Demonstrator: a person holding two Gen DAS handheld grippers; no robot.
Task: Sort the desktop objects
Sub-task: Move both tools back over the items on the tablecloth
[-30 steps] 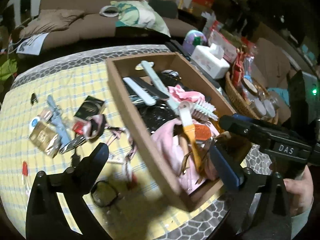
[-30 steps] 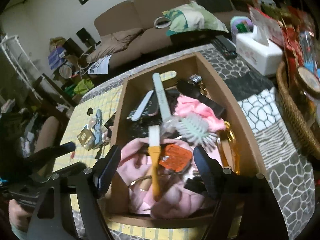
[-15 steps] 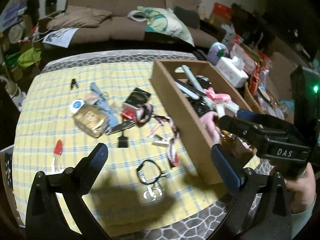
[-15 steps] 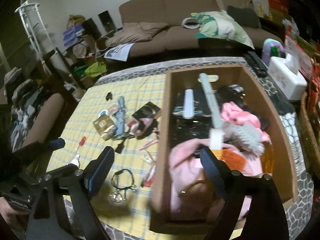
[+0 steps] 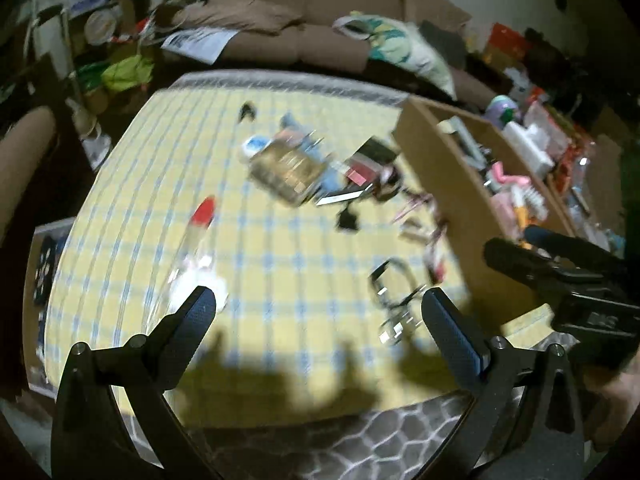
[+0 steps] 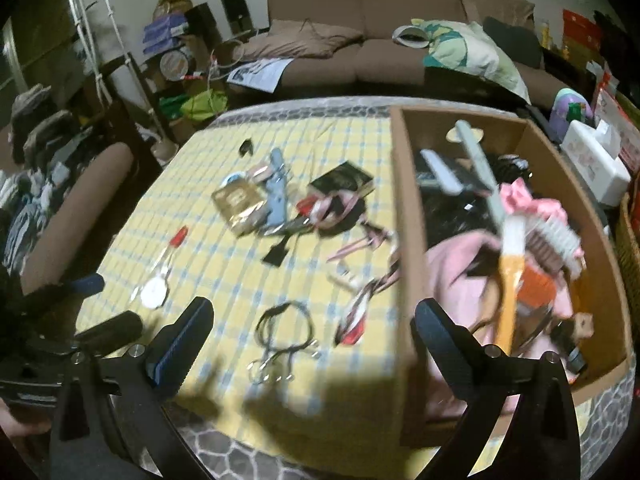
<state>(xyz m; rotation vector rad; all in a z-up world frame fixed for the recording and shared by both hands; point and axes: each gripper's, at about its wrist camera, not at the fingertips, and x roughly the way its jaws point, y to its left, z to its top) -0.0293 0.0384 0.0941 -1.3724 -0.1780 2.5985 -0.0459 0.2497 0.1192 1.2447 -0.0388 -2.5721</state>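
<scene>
Many small items (image 6: 276,208) strewn on yellow cloth; brown box (image 6: 408,216) crammed w/ stuff.

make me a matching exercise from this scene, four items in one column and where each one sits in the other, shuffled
Items:
1. black cord bracelet with metal charms
2. pink fluffy cloth
3. white tissue box
4. red-capped clear pen

Places:
A. inside the brown cardboard box
B. on the yellow checked cloth, towards its left side
C. beyond the box, to its right
D. on the cloth, nearest the right gripper

Pairs: 1-D, 2-A, 3-C, 4-B
</scene>
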